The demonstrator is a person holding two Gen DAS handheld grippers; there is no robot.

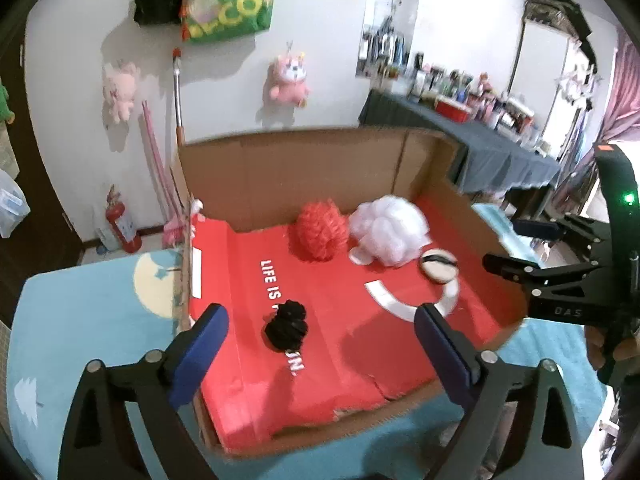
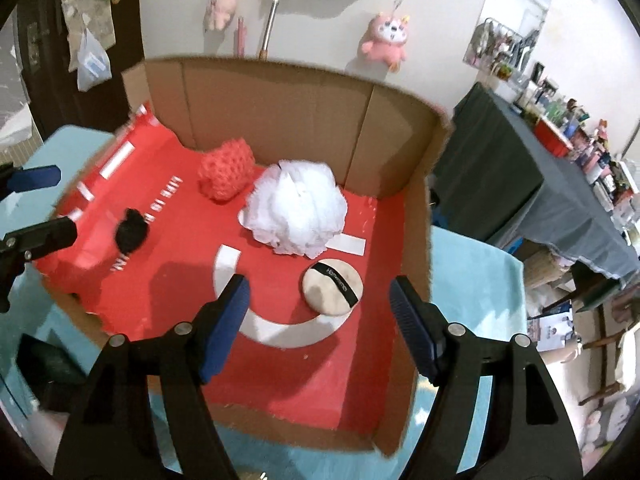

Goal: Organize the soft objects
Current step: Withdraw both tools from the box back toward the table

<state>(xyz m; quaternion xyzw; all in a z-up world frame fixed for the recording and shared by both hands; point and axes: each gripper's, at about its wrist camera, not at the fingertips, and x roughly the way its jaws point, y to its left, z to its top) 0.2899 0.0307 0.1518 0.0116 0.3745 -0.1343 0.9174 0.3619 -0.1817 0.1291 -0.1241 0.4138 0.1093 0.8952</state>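
A cardboard box point(image 1: 304, 168) point(image 2: 280, 104) with a red printed floor lies on a light blue cloth. Inside rest a red mesh puff point(image 1: 321, 230) point(image 2: 227, 168), a white mesh puff point(image 1: 390, 230) point(image 2: 296, 208), a black scrunchie point(image 1: 286, 325) point(image 2: 130, 234) and a beige powder puff point(image 1: 439, 266) point(image 2: 332, 286) with a black band. My left gripper point(image 1: 322, 330) hovers open above the scrunchie, nothing between its pads. My right gripper point(image 2: 320, 308) point(image 1: 516, 246) hangs open over the powder puff, not touching it.
A table with a dark cloth point(image 1: 480, 148) point(image 2: 520, 184), crowded with bottles and jars, stands to the right. Pink plush toys point(image 1: 289, 80) point(image 2: 386, 40) hang on the white wall behind the box. A red fire extinguisher point(image 1: 124, 224) and brooms lean at the far left.
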